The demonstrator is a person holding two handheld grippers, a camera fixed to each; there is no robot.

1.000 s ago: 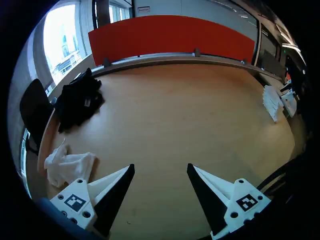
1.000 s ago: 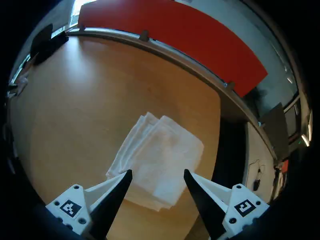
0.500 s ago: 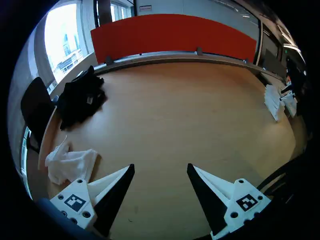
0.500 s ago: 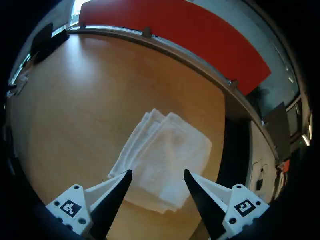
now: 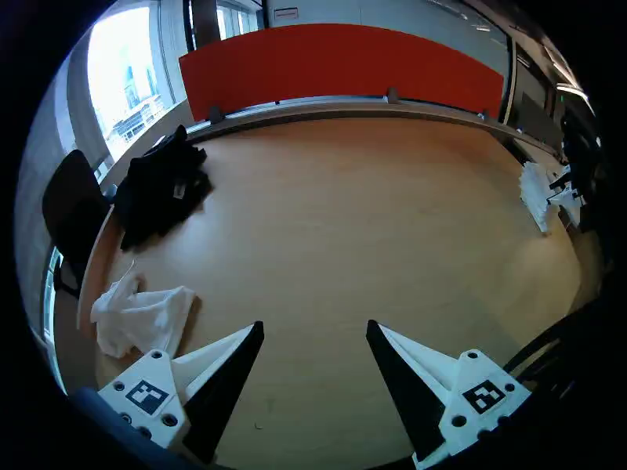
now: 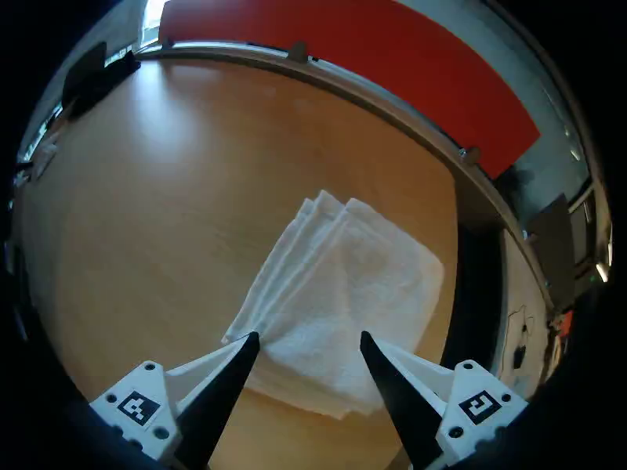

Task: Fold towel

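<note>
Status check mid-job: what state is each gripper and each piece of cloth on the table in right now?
Left gripper: open, holding nothing, over bare table.
Right gripper: open, holding nothing, over the folded towel's near edge.
Folded towel: folded flat in layers, lying by the table's edge.
Crumpled towel: unfolded, bunched up at the table's edge.
Black clothing: heaped, not folded.
</note>
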